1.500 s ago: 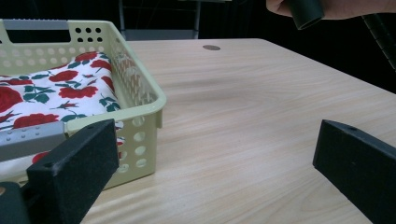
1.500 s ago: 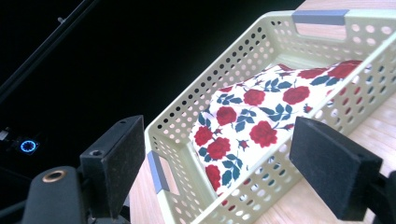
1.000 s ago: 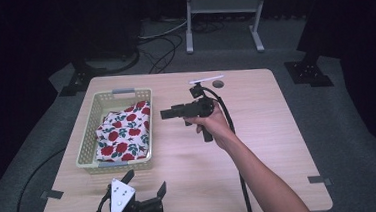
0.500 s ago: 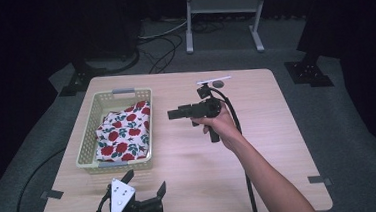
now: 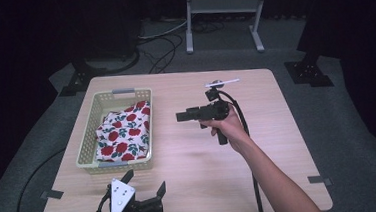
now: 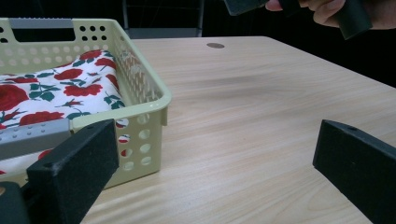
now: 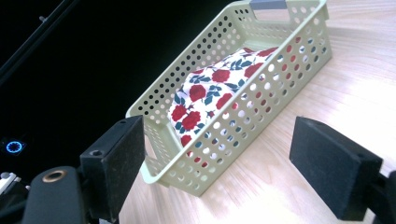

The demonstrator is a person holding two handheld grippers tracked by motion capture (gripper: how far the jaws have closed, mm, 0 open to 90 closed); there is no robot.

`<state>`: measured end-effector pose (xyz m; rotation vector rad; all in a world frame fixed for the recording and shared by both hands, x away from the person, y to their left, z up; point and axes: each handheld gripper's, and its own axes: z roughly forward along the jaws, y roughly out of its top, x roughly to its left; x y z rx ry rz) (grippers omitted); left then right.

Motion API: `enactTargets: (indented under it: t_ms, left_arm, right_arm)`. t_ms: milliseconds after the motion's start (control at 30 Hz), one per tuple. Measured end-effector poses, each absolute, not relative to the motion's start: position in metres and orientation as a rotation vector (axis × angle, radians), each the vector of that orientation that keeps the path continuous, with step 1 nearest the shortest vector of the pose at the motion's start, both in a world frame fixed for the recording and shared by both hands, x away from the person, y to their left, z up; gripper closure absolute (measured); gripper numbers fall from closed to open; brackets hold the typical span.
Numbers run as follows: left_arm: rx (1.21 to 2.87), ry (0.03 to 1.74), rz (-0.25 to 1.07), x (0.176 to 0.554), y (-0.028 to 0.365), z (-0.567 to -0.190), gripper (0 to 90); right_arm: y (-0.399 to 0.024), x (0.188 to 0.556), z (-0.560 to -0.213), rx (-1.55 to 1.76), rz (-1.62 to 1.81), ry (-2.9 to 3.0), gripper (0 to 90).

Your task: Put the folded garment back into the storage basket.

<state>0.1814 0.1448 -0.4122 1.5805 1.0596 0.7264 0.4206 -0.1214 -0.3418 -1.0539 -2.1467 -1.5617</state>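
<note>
We see the folded cloth (image 5: 125, 133) printed with red roses lying inside the pale yellow perforated basket (image 5: 89, 135), which stands on the left half of the wooden table (image 5: 278, 130); its grey handle (image 5: 124, 91) is at the far end. The right gripper (image 5: 182, 116) is held in the air above the middle of the table by the person's right hand (image 5: 230, 128), pointing left toward the basket; in the right gripper view its jaws stand wide apart with nothing between them, and the basket with the cloth lies beyond them, apart from both pads. The left gripper (image 5: 143, 182) sits at the near edge of the table, just near of the basket's near right corner; its jaws are also spread wide and hold nothing. In the left gripper view its left pad (image 6: 74, 163) lies close beside the basket's near corner, though we cannot tell whether they touch. A small dark round mark (image 6: 215, 45) shows on the far part of the tabletop. A black cable (image 5: 254, 181) trails from the right gripper along the forearm. No writing can be read on anything.
</note>
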Motion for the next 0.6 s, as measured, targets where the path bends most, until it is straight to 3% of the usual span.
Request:
enactTargets:
  t_ms: [600]
  left_arm:
    - [1.579, 1.064, 0.729, 0.182, 0.145, -0.413, 0.0]
  right_arm:
    - [-0.144, 0.417, -0.346, -1.077, -1.553, -2.136, 17.4]
